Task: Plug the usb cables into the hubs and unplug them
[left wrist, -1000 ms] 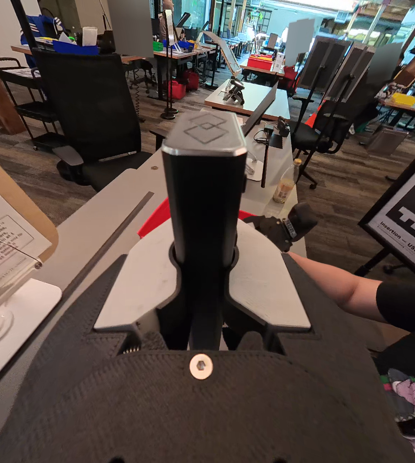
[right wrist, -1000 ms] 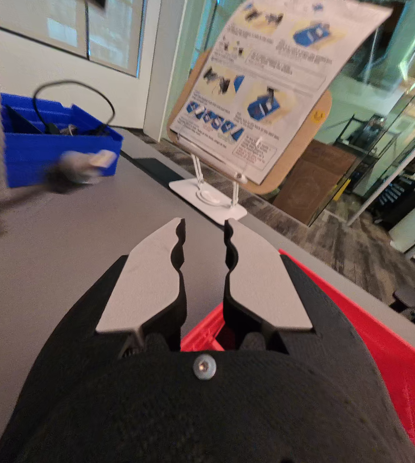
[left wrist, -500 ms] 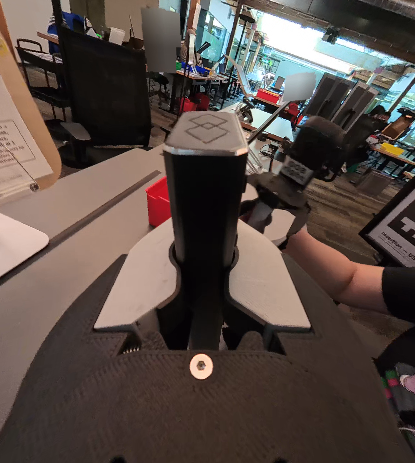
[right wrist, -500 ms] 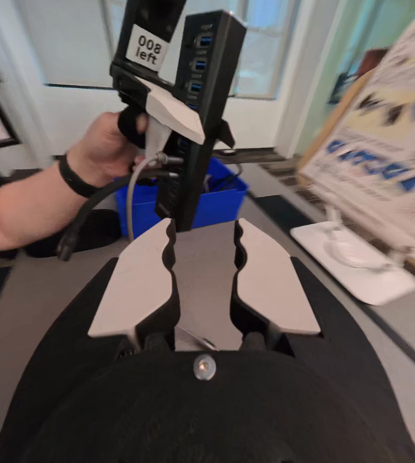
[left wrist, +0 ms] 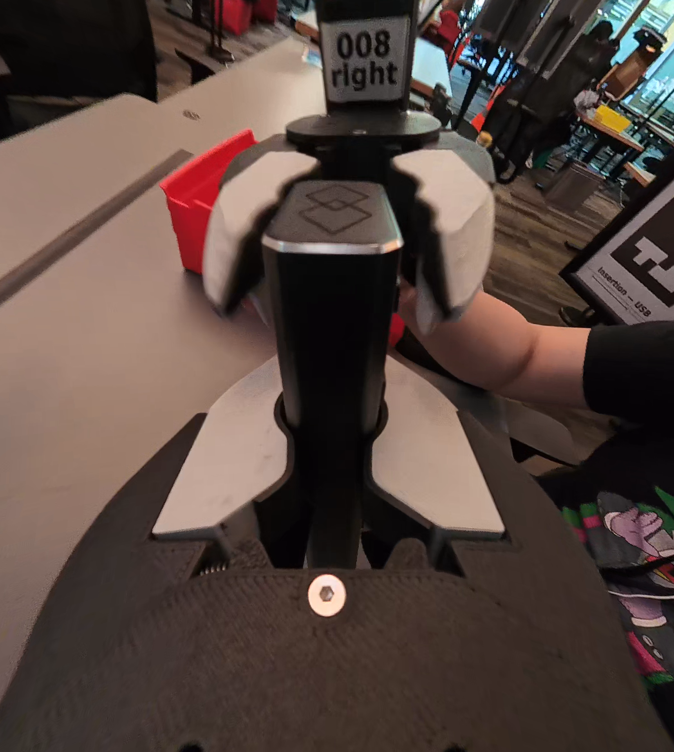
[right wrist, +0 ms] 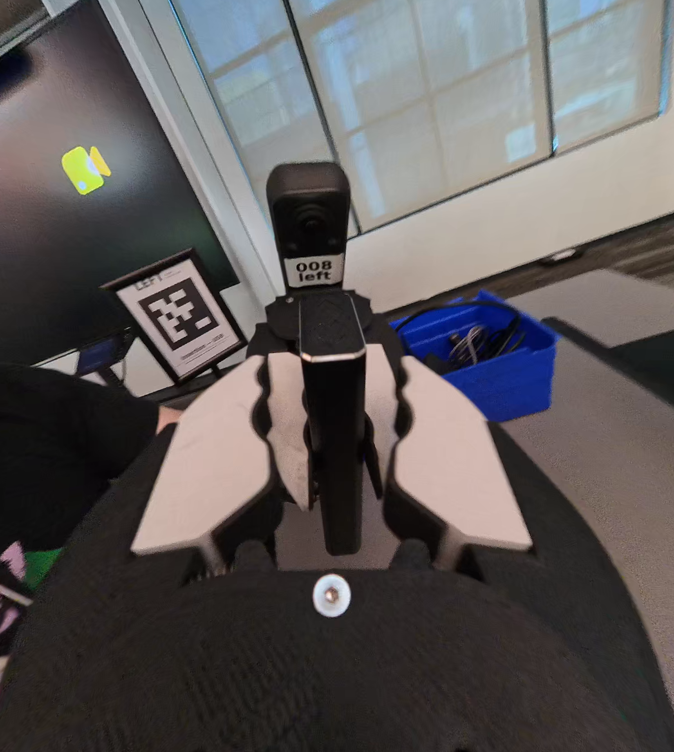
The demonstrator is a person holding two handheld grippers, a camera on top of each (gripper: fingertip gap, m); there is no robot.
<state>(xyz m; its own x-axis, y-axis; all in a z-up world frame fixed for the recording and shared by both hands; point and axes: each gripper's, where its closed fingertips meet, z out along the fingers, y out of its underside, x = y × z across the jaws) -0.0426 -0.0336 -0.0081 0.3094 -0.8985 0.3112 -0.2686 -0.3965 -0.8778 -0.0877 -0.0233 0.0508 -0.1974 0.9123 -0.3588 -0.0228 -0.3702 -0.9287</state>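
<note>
Between the right gripper (right wrist: 331, 443) fingers, the black USB hub (right wrist: 333, 411) is framed.
Its long axis runs forward; it is pinched by the left gripper (left wrist: 329, 447), while the right is spread.

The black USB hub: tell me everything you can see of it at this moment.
The black USB hub is a tall, slim block, glossy-sided, with a silvery bevelled rim and a matte end cap embossed with overlapping diamonds. It is held off the grey table, clamped at mid-body by the left gripper. The right gripper faces it, jaws open around its free end, seemingly not touching.
</note>
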